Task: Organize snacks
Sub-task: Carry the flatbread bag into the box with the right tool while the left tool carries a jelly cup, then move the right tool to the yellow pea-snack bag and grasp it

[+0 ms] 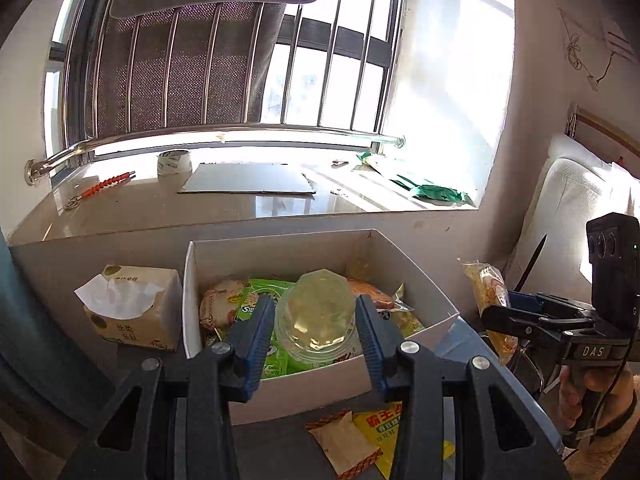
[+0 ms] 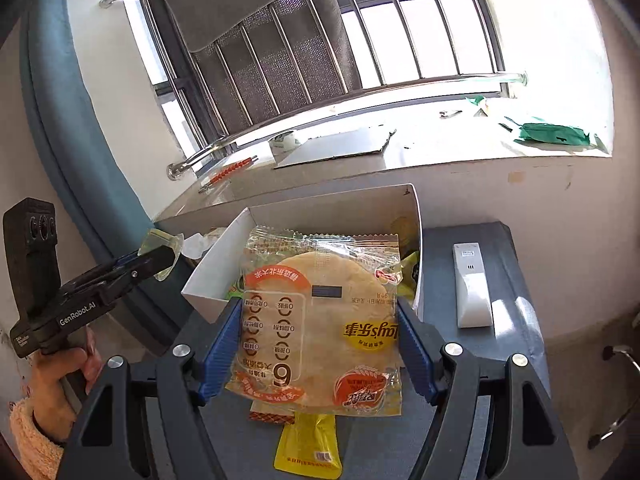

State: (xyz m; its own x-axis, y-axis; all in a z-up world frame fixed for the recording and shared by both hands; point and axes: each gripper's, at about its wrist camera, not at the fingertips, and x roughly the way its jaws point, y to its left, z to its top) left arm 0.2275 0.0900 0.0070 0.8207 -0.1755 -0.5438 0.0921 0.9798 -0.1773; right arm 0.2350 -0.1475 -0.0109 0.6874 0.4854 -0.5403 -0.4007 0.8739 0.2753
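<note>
- left gripper [image 1: 316,330] fingers partly closed, clamping clear jelly cup [image 1: 316,312] over white box [image 1: 416,276]
- right gripper [image 2: 320,344] fingers wide, pinching rice cracker pack [image 2: 320,320] at box's 6 o'clock rim
- Step: carrying snacks to box; next, lower and release inside
- Loose packets [image 1: 360,440] wait on tabletop at 6 o'clock

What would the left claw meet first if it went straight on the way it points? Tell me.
Holding the clear jelly cup, the left claw aims down into the white box; likely the green snack packet first, though depth is unclear.
</note>
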